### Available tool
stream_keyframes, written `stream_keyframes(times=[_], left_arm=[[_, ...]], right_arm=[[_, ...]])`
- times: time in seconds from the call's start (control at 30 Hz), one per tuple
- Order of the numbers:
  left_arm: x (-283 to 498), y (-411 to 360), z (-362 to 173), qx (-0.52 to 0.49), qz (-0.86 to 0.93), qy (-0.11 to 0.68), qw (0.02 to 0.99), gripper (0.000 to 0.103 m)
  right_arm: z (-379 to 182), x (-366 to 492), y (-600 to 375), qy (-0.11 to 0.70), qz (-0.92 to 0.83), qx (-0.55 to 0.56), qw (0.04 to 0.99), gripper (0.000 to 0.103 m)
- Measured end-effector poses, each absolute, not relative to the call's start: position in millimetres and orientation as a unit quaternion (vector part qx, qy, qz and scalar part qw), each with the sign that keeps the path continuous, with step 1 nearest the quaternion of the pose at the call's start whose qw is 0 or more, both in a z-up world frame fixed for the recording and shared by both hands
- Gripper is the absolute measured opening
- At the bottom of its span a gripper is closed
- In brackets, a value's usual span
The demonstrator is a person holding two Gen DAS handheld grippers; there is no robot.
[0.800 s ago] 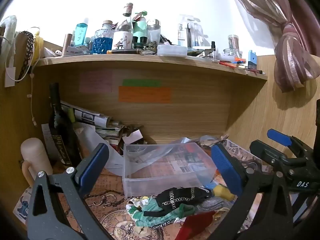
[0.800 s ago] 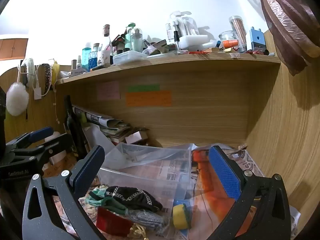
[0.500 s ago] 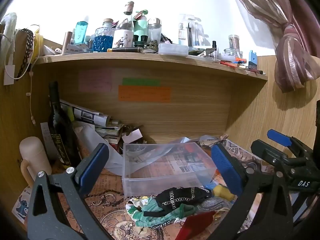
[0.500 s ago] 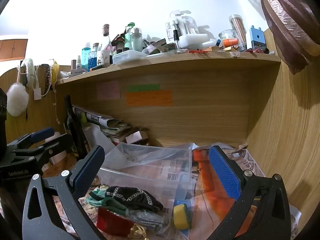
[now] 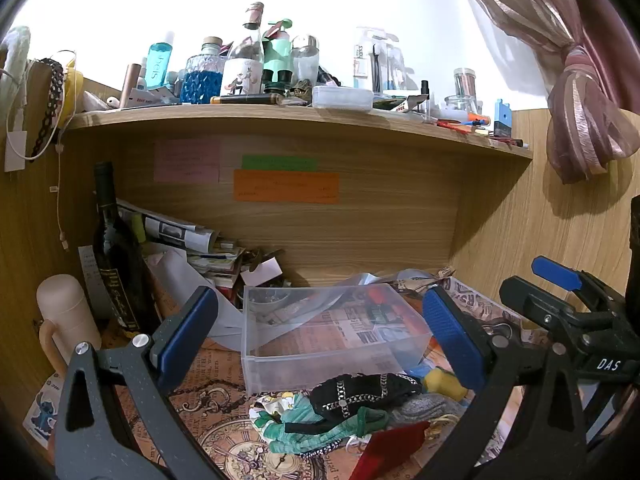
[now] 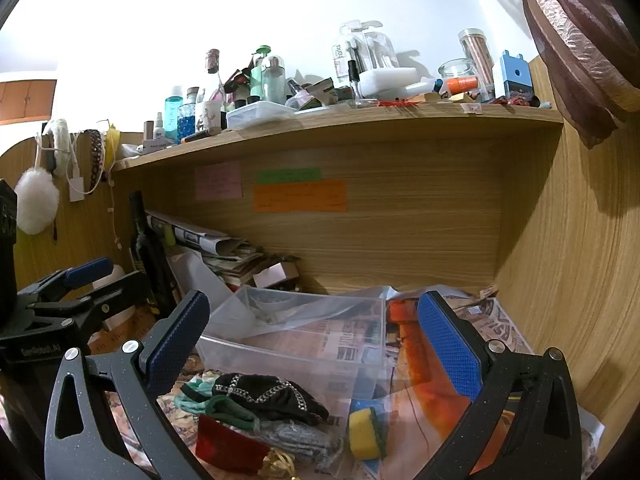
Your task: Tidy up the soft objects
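Left wrist view: the left gripper [image 5: 320, 332], blue-padded jaws spread wide and pinching nothing, frames a clear rectangular plastic bin [image 5: 320, 340] at frame centre, its long axis running left to right and its open top facing up. Just below the bin, at lower centre, lies a heap of soft things: a black knitted cloth with a silver chain [image 5: 360, 390] stretched left to right on top, a teal-green fabric piece [image 5: 316, 428] under it, a grey knitted cloth [image 5: 424, 406] to its right, a red velvety pouch [image 5: 390, 446] at the bottom edge, and a yellow sponge [image 5: 442, 380] touching the bin's lower right corner. Right wrist view: the right gripper [image 6: 316, 338] is likewise spread and holds nothing; the same heap sits at lower left of centre, the black cloth's [image 6: 268, 396] long axis slanting down to the right, the sponge [image 6: 366, 426] standing beside the bin [image 6: 296, 344].
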State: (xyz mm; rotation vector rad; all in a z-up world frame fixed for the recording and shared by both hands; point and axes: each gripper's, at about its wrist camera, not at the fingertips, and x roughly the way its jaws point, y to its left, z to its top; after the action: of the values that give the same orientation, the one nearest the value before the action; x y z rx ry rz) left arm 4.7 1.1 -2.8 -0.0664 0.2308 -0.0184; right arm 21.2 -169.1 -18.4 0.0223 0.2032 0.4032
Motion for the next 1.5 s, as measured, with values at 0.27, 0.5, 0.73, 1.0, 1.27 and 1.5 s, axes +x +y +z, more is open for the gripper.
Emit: stream_keyframes(times=[0.27,0.5,0.73,1.0,1.27,1.5], left_arm=[[4.4,0.9,-2.8,-0.031,-0.008,0.115,0.993,0.103],[3.9,1.4,-2.6,-0.032,-0.009,0.115,0.993,0.103],[4.0,1.1,-2.8,-0.032,-0.009,0.114,0.993,0.103],[4.0,1.1,-2.6,-0.032,-0.009,0.114,0.993,0.103],[4.5,-0.7,-3.1,-0.031,-0.009,0.114,0.993,0.103],[4.5,-0.7,-3.0,-0.032,-0.009,0.114,0.993,0.103]], right_arm=[[-18.8,20.8,-167.5,0.101,0.200,0.012,0.975,0.103],[-18.8,20.7,-167.5,0.101,0.200,0.013,0.974,0.103],[-20.6,21.1,-166.4,0.101,0.201,0.014,0.974,0.103],[-20.6,21.0,-165.9,0.101,0.201,0.015,0.974,0.103],[-19.7,21.1,-166.7,0.102,0.201,0.015,0.974,0.103],[-19.7,20.9,-167.0,0.102,0.201,0.016,0.974,0.103]])
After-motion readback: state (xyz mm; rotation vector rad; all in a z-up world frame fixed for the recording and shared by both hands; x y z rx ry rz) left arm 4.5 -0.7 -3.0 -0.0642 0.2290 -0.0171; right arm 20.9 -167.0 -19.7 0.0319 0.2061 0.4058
